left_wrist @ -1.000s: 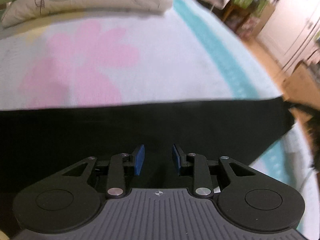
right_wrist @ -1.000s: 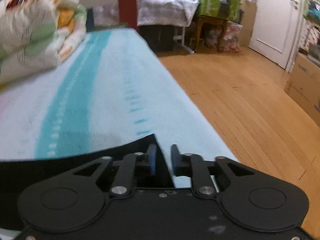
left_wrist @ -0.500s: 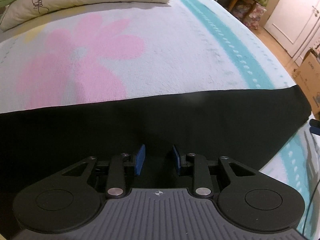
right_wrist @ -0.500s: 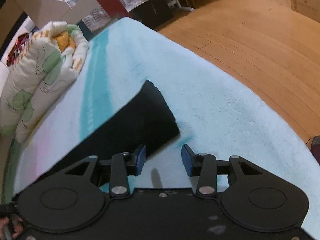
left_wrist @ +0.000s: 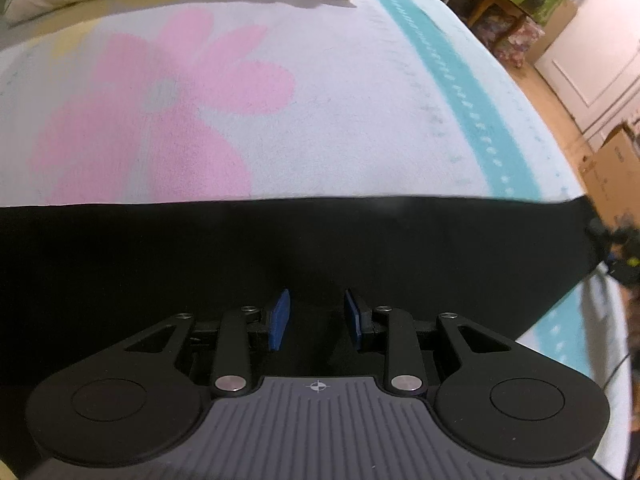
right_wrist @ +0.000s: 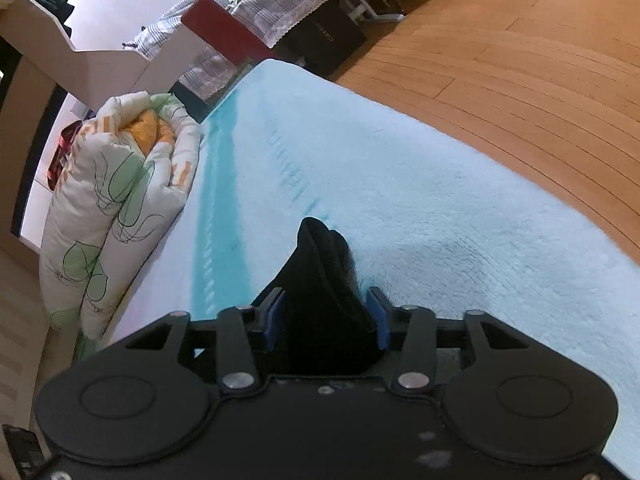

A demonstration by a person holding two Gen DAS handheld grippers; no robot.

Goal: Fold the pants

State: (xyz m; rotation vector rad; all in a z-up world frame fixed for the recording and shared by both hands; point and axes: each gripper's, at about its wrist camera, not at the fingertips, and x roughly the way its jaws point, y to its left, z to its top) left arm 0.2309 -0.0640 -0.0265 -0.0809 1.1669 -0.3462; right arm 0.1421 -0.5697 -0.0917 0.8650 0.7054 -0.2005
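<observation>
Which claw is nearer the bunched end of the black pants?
Right. The right claw straddles the bunched end of the black pants; the left claw hovers open over their flat middle.

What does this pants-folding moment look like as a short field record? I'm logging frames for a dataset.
surface: bed blanket, pink flower and teal stripe
garment: black pants, spread flat across the blanket
left gripper: open, over the pants, holding nothing
right gripper: jaws around a bunched pant end, grip not confirmed
background: folded floral quilt, wooden floor
</observation>
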